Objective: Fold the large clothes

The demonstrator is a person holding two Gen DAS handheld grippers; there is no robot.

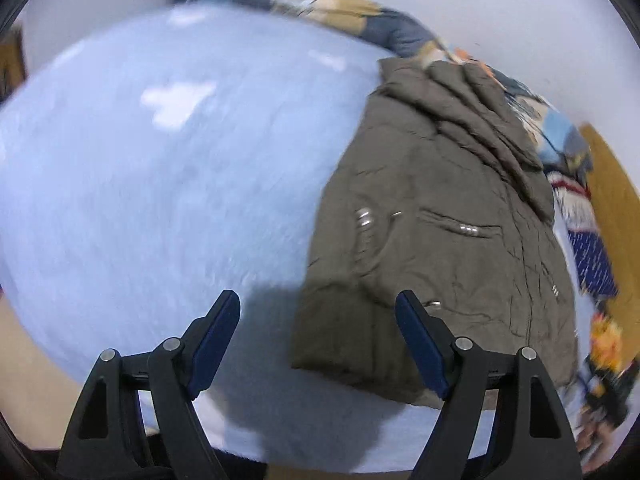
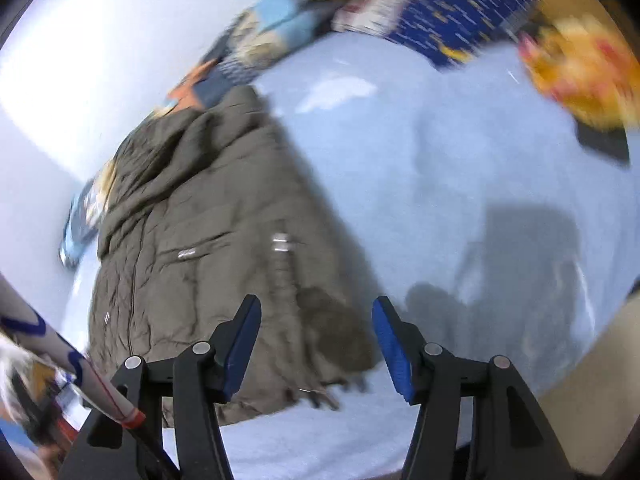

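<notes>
An olive-brown padded jacket [image 1: 432, 240] lies flat on a light blue bed cover [image 1: 160, 184], its hood end toward the far wall and its sides folded in. In the left wrist view my left gripper [image 1: 318, 340] hangs open above the jacket's near left corner, nothing between its fingers. The right wrist view shows the same jacket [image 2: 208, 248] at left. My right gripper [image 2: 316, 344] is open over its near right corner, with nothing held. Both views are blurred by motion.
A patterned quilt [image 1: 320, 4] in blue, tan and orange is bunched along the far edge of the bed against a white wall. A yellow and red bundle [image 2: 580, 76] lies at the far right. A white sleeve [image 2: 60, 356] shows at the lower left of the right wrist view.
</notes>
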